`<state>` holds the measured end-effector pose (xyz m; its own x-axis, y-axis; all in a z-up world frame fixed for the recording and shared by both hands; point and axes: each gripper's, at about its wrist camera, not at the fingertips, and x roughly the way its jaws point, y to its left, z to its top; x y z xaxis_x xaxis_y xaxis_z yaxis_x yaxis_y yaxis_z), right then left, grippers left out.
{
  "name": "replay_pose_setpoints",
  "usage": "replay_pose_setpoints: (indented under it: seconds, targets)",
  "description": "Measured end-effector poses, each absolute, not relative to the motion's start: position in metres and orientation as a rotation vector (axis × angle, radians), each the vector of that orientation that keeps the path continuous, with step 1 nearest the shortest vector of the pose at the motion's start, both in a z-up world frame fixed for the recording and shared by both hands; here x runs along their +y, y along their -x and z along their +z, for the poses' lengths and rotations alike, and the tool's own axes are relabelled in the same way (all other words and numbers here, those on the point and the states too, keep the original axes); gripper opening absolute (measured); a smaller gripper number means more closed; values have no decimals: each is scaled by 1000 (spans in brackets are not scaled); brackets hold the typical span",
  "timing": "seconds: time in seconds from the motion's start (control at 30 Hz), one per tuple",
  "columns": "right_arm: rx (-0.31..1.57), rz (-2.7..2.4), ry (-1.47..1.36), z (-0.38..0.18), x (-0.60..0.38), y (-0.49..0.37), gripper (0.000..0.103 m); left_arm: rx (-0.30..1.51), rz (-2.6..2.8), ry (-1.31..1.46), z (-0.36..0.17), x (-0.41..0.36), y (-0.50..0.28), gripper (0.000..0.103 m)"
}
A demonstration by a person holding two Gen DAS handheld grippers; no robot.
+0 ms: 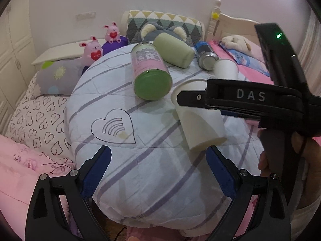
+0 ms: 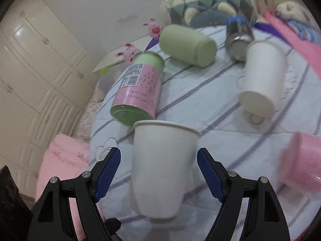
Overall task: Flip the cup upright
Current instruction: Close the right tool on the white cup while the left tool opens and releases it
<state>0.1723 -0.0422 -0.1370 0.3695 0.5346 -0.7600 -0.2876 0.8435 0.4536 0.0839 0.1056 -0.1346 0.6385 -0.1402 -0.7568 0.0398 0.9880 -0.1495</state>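
A white paper cup lies between the spread blue pads of my right gripper, mouth pointing away; the pads stand apart from its sides. In the left wrist view the same cup lies on its side on the striped quilt, with the right gripper over it. A second white paper cup lies on its side farther right; it also shows in the left wrist view. My left gripper is open and empty over the quilt.
A pink and green tin lies on its side by the cup, also in the right wrist view. A green roll and a blue metal can lie behind. Plush toys and pillows line the bed's far side.
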Motion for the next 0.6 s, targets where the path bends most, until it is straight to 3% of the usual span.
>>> replay_pose_setpoints:
  seconds: [0.23,0.3,0.6]
  targets:
    - [1105,626,-361,-152,-44,-186,79,884,-134,144,-136,104,-90,97]
    - [1095,631,-360,-150,-46,-185,69,880,-148,145,-135,100,-92,97]
    - [913,572,-293,-123,-73,-174,69,892,-169,151,-140,76,-121,97]
